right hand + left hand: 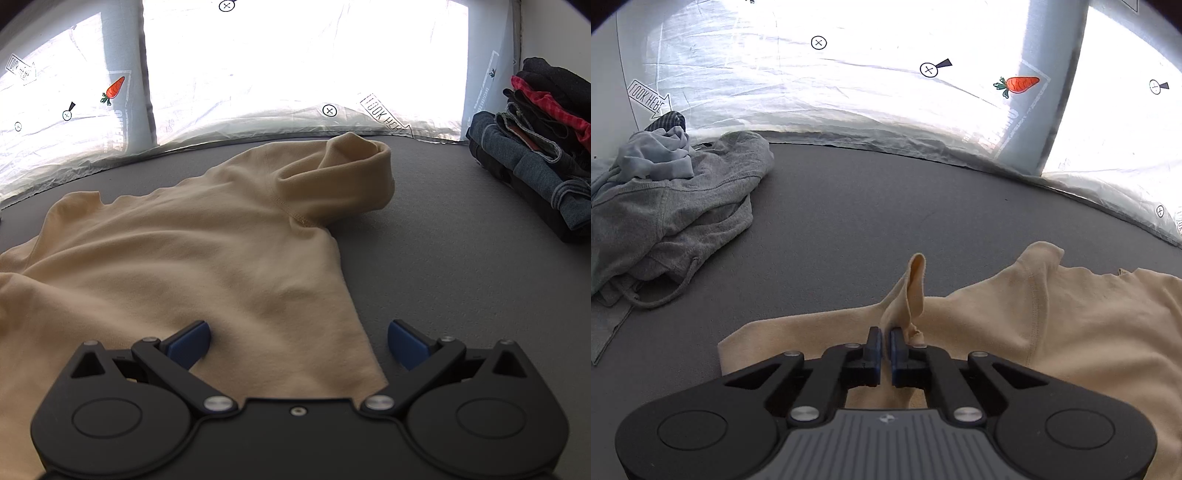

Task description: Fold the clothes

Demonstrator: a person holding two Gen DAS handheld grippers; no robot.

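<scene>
While the left hand-held gripper (885, 341) pinches the beige shirt's (192, 258) near hem on the grey surface (849, 206), the wide-open, empty right hand-held gripper (298, 341) should grasp its hem corner before lifting.

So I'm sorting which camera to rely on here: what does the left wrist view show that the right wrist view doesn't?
Only the left wrist view shows the left gripper, shut on a pinched-up fold of the beige shirt, and the heap of unfolded grey clothes at far left. Only the right wrist view shows the right gripper, open over the shirt's edge, the shirt's rolled sleeve, and the stack of folded dark clothes at far right. Both show the beige shirt, the grey tabletop and the carrot sticker on the white backdrop.
</scene>
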